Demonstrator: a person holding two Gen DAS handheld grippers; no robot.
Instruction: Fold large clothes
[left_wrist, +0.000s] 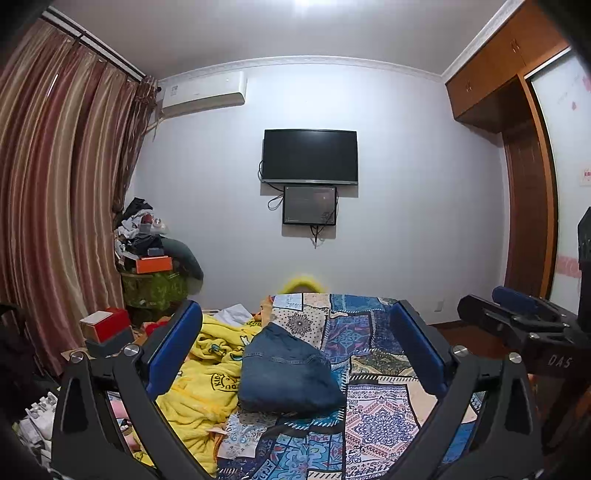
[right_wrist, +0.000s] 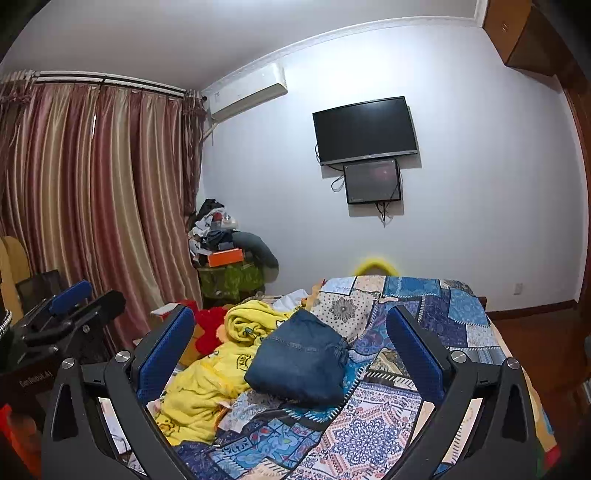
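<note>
Jeans (left_wrist: 290, 373) lay folded into a compact bundle on the bed (left_wrist: 376, 410), on its patchwork quilt, ahead of both tools and touching neither. Beside the jeans, on the curtain side, sprawled a rumpled yellow blanket (left_wrist: 199, 384), its edge touching the denim. The left tool (left_wrist: 295, 349) stood with its blue pads spread wide and nothing between them; seen along its fingers, the jeans sat framed in the gap, beyond the tips. The right tool (right_wrist: 291, 350) was spread equally wide and gripped nothing, and in its view the jeans (right_wrist: 301, 360) again lay beyond the fingertips, between the two pads. Beyond the jeans, on the far wall, hung a dark TV (left_wrist: 310, 156). Each tool showed at the edge of the other's view, side by side, short of the jeans.
</note>
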